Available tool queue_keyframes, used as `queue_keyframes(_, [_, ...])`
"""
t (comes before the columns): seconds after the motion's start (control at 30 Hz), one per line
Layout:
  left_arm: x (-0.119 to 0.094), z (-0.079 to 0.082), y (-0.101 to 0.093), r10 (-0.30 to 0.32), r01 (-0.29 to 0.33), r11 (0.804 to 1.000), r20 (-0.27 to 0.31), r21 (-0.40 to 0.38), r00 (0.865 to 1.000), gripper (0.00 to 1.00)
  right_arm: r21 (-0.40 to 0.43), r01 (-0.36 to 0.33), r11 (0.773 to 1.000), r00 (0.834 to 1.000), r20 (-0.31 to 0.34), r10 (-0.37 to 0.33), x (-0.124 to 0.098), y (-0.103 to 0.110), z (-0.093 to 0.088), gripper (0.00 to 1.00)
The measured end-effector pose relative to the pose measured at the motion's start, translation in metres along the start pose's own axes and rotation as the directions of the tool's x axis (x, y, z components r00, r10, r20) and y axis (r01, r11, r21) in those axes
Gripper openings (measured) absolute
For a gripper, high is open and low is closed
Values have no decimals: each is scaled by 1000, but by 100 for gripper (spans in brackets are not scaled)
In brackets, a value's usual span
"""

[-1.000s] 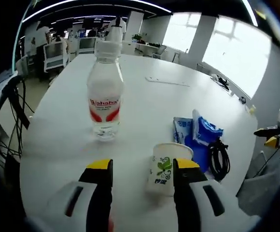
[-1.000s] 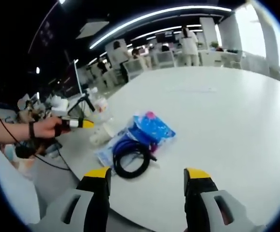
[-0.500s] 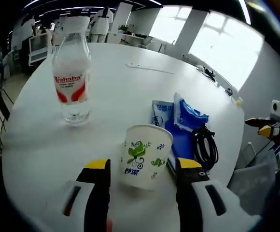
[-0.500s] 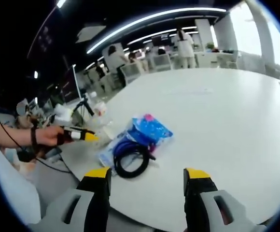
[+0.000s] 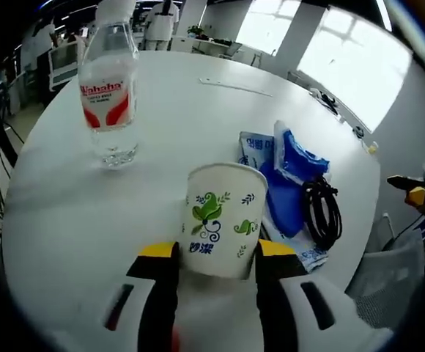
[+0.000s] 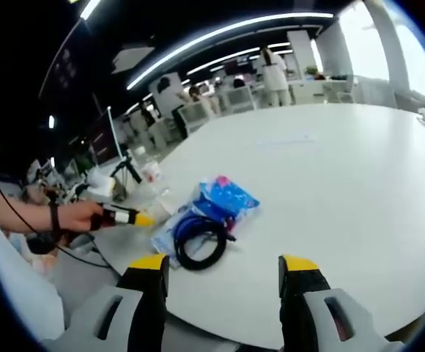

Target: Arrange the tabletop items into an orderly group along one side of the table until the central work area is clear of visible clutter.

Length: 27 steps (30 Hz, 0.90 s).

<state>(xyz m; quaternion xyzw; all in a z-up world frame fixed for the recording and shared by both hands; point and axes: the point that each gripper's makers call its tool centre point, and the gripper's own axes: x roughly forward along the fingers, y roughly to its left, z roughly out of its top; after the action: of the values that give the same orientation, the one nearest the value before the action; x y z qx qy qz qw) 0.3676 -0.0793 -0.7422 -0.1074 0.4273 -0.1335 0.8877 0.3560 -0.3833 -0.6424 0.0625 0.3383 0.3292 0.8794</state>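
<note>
Paper cup (image 5: 219, 218) between left claw (image 5: 211, 251) tips

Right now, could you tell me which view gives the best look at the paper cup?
The left gripper view: the paper cup stands upright and close between that gripper's jaws, its green leaf print plain. In the right gripper view I cannot make the cup out; the left gripper sits small and far off there.

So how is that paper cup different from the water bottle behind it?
The paper cup is short, opaque and open-topped, printed with green leaves; the water bottle is taller, clear and wears a red and white label. The cup sits between the left gripper jaws; the bottle stands free. Both are upright on the white table.
</note>
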Motion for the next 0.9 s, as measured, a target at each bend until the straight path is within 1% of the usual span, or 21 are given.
queue_keyframes(0.1, [-4,1,3,10,-10,1000,16,-3,1000,39,2,-7,1000,1000,2,7,2,1,0,61])
queue_keyframes(0.23, [-16,7,1,10,-8,999,68,-35,998,38,-1,-20,1000,1000,4,20,5,4,1,61])
queue_keyframes(0.3, [-23,8,-5,6,-2,999,87,-44,996,38,3,-28,1000,1000,5,28,7,7,1,61])
queue_keyframes(0.4, [-30,9,-13,1,2,1000,109,-30,994,37,14,-54,998,999,5,53,12,12,0,60])
queue_keyframes(0.53, [-38,12,-26,-2,5,1000,129,-19,992,37,-4,-88,996,996,-13,88,20,24,0,60])
queue_keyframes(0.57, [-39,13,-27,2,2,1000,137,-29,991,37,1,-100,995,995,-15,100,23,29,1,60])
queue_keyframes(0.6, [-41,14,-32,-7,13,999,143,-38,990,37,2,-117,993,993,-13,117,25,35,3,60])
queue_keyframes(0.67, [-41,16,-39,-19,24,999,149,-31,989,37,-7,-141,990,990,-11,141,31,46,8,60])
queue_keyframes(0.7, [-41,18,-47,-32,34,999,148,-15,989,37,-9,-151,988,988,-9,151,34,52,10,60])
queue_keyframes(0.77, [-43,22,-60,-59,53,998,145,40,988,37,-21,-199,980,980,-12,199,41,69,15,59])
queue_keyframes(0.8, [-44,24,-62,-64,57,997,146,49,987,37,-29,-211,977,977,-18,211,43,74,15,59])
queue_keyframes(0.83, [-46,27,-71,-83,71,994,150,82,985,37,-50,-231,972,973,-31,229,46,81,16,59])
queue_keyframes(0.9, [-50,33,-83,-108,89,988,158,122,981,37,-75,-252,965,967,-47,249,50,89,17,59])
